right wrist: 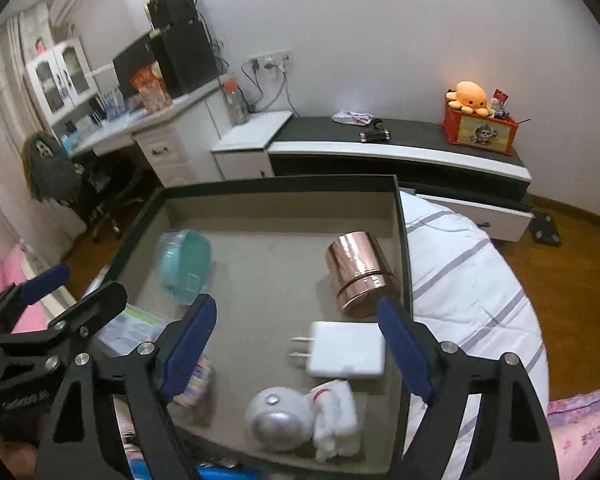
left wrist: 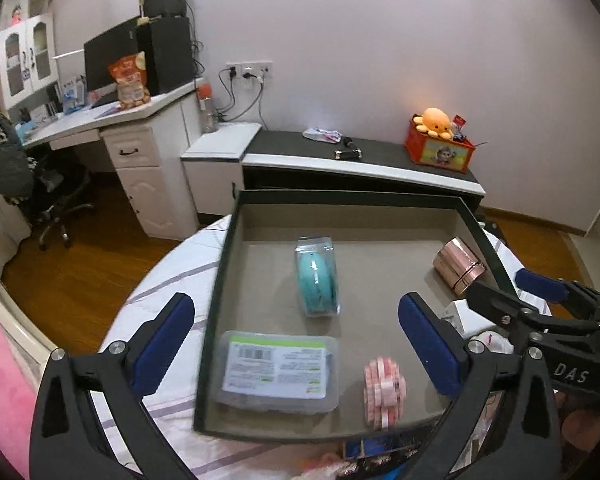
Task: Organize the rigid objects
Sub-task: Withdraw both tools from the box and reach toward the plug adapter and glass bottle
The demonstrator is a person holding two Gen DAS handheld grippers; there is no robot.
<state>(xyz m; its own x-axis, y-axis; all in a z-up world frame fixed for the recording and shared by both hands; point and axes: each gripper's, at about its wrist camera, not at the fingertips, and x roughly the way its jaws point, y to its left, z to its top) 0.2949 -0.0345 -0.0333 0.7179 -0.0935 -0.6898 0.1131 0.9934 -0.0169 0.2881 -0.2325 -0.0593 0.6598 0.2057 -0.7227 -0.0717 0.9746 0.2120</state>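
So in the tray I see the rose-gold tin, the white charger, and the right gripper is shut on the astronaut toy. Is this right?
Not quite. The right gripper is open, and holds nothing: the right wrist view shows the astronaut toy lying loose on the tray floor between the spread pads. The rose-gold tin and white charger are there as you say.

- My room is dim, with soft indoor light and a warm glow on the wall by the plush octopus (left wrist: 433, 120).
- Fisheye bends and darkens the edges.
- The astronaut toy (right wrist: 300, 420) is motion-blurred.
- Glare streaks the copper tin (right wrist: 358, 270).
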